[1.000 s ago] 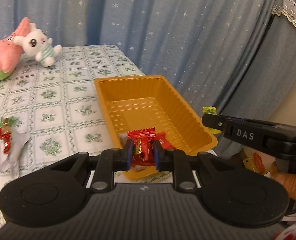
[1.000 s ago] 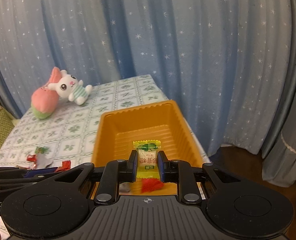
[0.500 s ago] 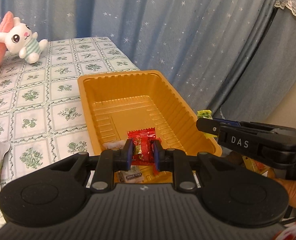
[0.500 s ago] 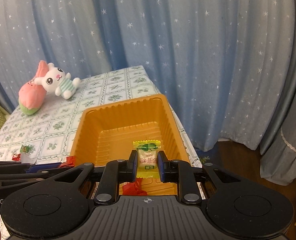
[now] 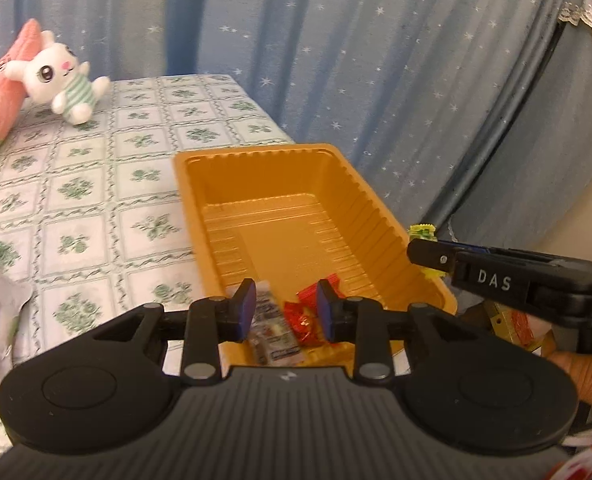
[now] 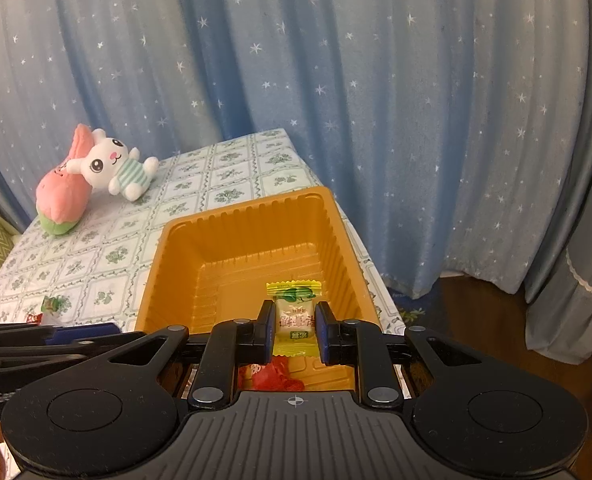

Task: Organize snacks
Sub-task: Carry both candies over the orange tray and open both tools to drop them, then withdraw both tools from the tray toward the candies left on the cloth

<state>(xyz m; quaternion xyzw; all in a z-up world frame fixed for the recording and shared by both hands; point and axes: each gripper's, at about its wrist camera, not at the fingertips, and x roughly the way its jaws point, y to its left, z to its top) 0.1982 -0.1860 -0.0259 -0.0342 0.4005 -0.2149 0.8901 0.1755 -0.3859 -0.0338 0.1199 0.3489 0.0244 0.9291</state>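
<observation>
The left claw [image 5: 284, 312] is opening over the orange tray [image 5: 379, 216]; the red candy [image 5: 301, 320] is lying loose inside; the right claw [image 6: 295, 326] is squeezing a yellow candy [image 6: 294, 316] above the tray on the tabletop [image 5: 96, 184].

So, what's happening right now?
Left gripper opening, red candy dropped in tray. Right gripper shut on yellow candy above tray. Nothing in the way.

Orange tray [image 5: 359, 188] on the table's edge holds red candies [image 5: 301, 318] and a pale wrapper [image 5: 272, 332]; a yellow-green candy [image 6: 294, 314] hangs above it.
</observation>
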